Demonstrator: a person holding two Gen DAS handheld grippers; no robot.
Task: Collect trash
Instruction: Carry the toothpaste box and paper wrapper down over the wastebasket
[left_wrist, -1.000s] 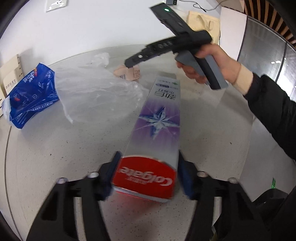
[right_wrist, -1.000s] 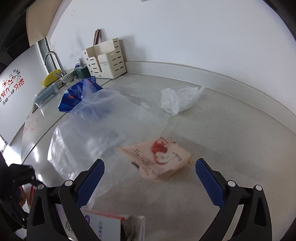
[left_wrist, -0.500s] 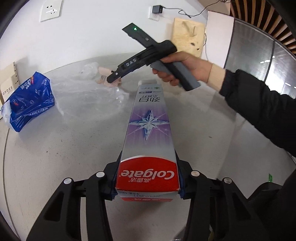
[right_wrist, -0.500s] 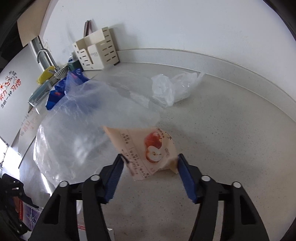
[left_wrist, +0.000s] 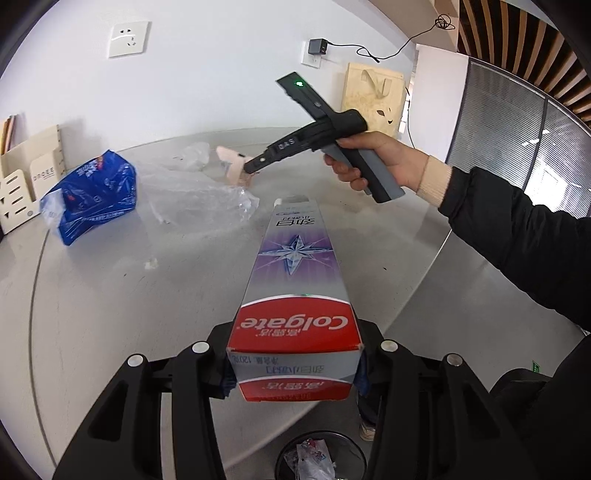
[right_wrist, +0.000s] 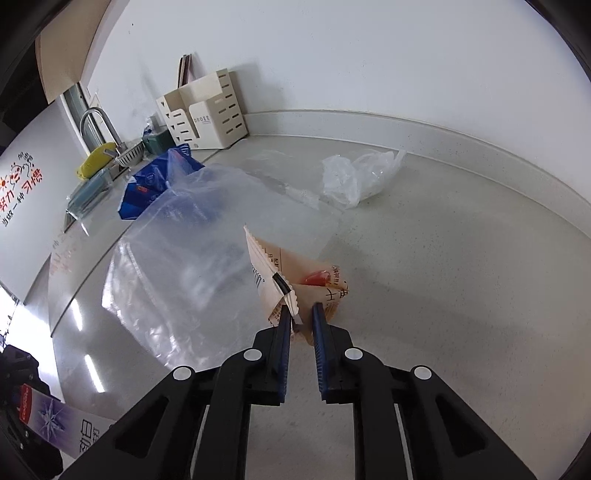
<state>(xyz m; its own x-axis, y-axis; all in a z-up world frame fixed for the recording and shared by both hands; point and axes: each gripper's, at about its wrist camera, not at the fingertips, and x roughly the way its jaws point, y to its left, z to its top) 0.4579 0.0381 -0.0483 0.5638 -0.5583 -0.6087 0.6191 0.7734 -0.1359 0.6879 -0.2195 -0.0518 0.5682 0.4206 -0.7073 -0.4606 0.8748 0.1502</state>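
bin: we spot a round black trash bin (left_wrist: 320, 458), crumpled wrappers inside, near edge
left gripper (left_wrist: 293, 373): jaws clamp our glossy toothpaste box (left_wrist: 295, 295)
right gripper (right_wrist: 302, 321): jaws just closing, pinching crinkly paper wrapper (right_wrist: 295, 280)

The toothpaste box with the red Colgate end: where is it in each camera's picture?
Left wrist view: the toothpaste box fills the lower middle, clamped in the left gripper.
Right wrist view: only part of it shows, in the bottom left corner.
Shared landmark: the blue packet on the counter, beside the clear plastic bag.
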